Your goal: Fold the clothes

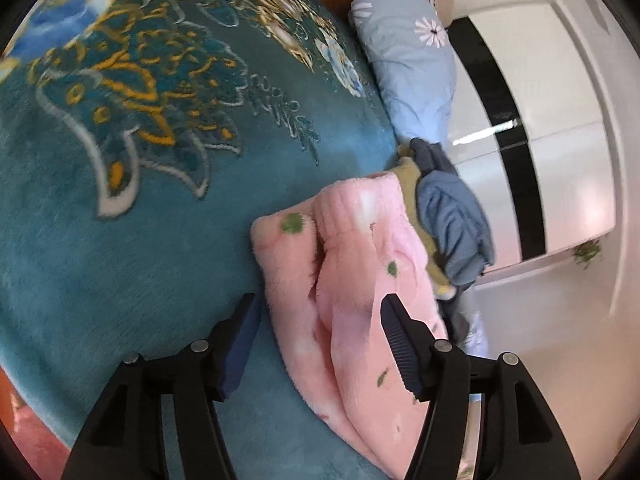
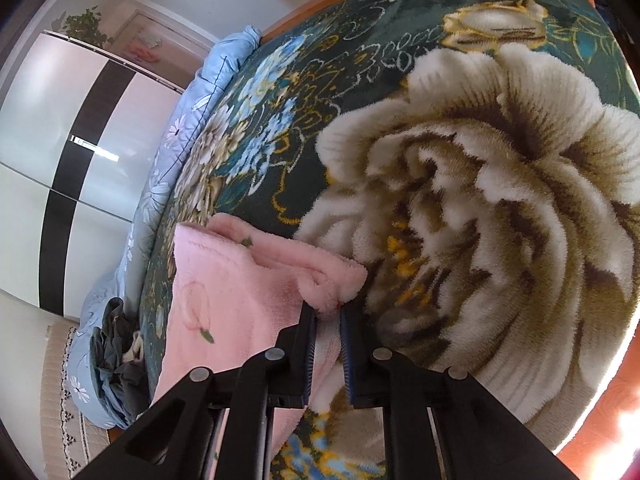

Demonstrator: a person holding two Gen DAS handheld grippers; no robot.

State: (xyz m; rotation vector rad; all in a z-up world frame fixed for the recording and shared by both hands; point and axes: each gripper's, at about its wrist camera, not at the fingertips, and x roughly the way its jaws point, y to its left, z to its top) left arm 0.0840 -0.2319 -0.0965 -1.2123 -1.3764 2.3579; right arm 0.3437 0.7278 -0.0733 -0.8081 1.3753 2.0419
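Note:
A pink fleece garment with small green leaf prints lies folded on a teal floral blanket. My left gripper hovers open just above it: one finger hangs over the blanket beside the garment's edge, the other over the pink fleece, and neither pad presses on cloth. In the right wrist view the same pink garment lies at the left of a big cream flower pattern on the blanket. My right gripper has its jaws close together, pinching the garment's thick folded corner.
A pile of dark blue clothes and an olive piece lies at the bed's edge beside a light blue daisy quilt. Beyond the bed stands a white wardrobe with a black stripe. A wooden bed frame borders the blanket.

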